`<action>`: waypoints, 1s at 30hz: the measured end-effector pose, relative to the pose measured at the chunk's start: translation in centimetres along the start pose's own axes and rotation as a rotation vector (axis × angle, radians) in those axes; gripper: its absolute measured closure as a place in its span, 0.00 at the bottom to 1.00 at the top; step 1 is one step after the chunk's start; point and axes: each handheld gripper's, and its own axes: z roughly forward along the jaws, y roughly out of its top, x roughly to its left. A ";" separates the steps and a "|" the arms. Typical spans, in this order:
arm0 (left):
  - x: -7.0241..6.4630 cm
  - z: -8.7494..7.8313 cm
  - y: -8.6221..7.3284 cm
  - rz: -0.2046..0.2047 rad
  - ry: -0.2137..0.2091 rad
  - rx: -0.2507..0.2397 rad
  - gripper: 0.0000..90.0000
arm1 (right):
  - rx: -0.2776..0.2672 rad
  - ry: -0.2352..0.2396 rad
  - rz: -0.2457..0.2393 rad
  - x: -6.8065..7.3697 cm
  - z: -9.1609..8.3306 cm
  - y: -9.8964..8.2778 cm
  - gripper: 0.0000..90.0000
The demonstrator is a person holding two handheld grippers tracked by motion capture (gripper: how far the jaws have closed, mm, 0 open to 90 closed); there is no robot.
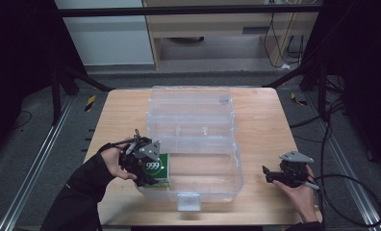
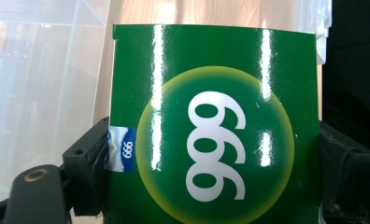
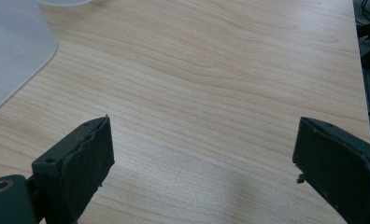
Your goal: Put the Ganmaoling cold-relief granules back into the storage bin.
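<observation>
A green box [image 1: 158, 170] printed with a white "999" sits at the left end of the clear plastic storage box [image 1: 212, 180], inside its near tray. My left gripper [image 1: 143, 166] is shut on that green box [image 2: 211, 135], with one jaw pressed against each side of it. The clear box stands open, its lid [image 1: 191, 103] leaning back toward the far side of the table. My right gripper [image 1: 270, 175] rests to the right of the clear box, low over the wooden table [image 3: 211, 84], jaws wide apart with nothing between them [image 3: 204, 163].
A corner of the clear box [image 3: 12, 51] lies at the upper left of the right gripper view. The table's right edge [image 3: 360, 70] is close to the right gripper. Cables and dark frame legs stand on the floor around the table.
</observation>
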 end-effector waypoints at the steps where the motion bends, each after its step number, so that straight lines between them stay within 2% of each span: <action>1: 0.0 0.1 -0.1 -0.005 -0.003 -0.001 0.17 | 0.000 0.001 0.000 0.0 0.0 0.0 0.06; 4: -0.2 0.5 -0.3 -0.028 -0.008 0.014 0.17 | 0.001 0.001 0.000 0.0 0.0 0.0 0.06; 7: 0.0 0.9 -0.4 -0.008 -0.011 0.000 0.17 | 0.001 0.002 0.001 0.0 0.0 0.0 0.06; 21: 0.0 2.6 -1.2 -0.023 -0.018 0.013 0.17 | 0.002 -0.001 -0.006 0.0 0.1 -0.1 0.06; 30: -0.1 3.6 -1.3 -0.029 -0.017 0.038 0.16 | 0.005 0.002 -0.006 0.0 0.1 -0.1 0.06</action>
